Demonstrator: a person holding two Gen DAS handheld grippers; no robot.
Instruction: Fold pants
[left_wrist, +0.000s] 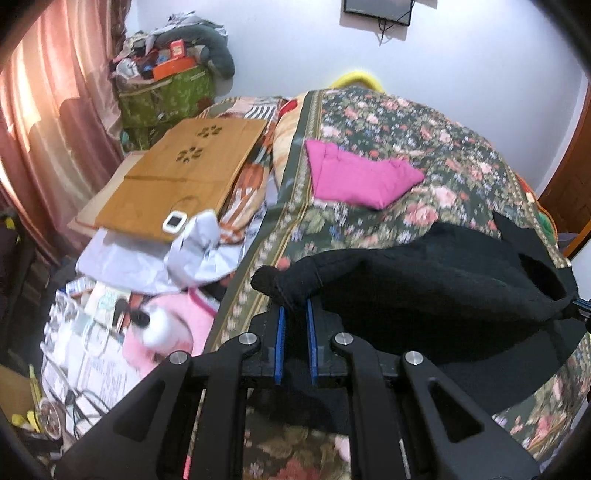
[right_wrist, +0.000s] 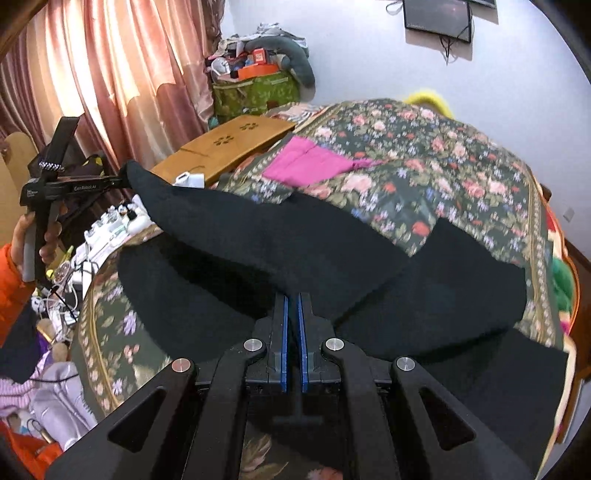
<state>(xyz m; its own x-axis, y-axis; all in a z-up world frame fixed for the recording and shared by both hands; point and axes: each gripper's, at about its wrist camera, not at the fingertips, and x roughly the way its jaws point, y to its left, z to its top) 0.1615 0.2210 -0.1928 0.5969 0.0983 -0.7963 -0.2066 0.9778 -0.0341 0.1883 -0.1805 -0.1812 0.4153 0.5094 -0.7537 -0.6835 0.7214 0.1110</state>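
Note:
Black pants (left_wrist: 424, 280) hang lifted over the floral bedspread (left_wrist: 406, 122). My left gripper (left_wrist: 294, 306) is shut on one edge of the pants, with cloth bunched between its blue pads. My right gripper (right_wrist: 293, 299) is shut on the other edge of the black pants (right_wrist: 295, 240). The cloth stretches between the two, sagging in the middle. The left gripper also shows in the right wrist view (right_wrist: 118, 181), held up at the far left by a hand. A lower layer of the pants lies flat on the bedspread (right_wrist: 424, 158).
A folded pink garment (left_wrist: 354, 173) lies further up the bed and also shows in the right wrist view (right_wrist: 306, 162). A wooden lap tray (left_wrist: 192, 166), white cloth and clutter lie left of the bed. A pink curtain (left_wrist: 44, 122) hangs at the left. A green bag (left_wrist: 166, 96) stands in the corner.

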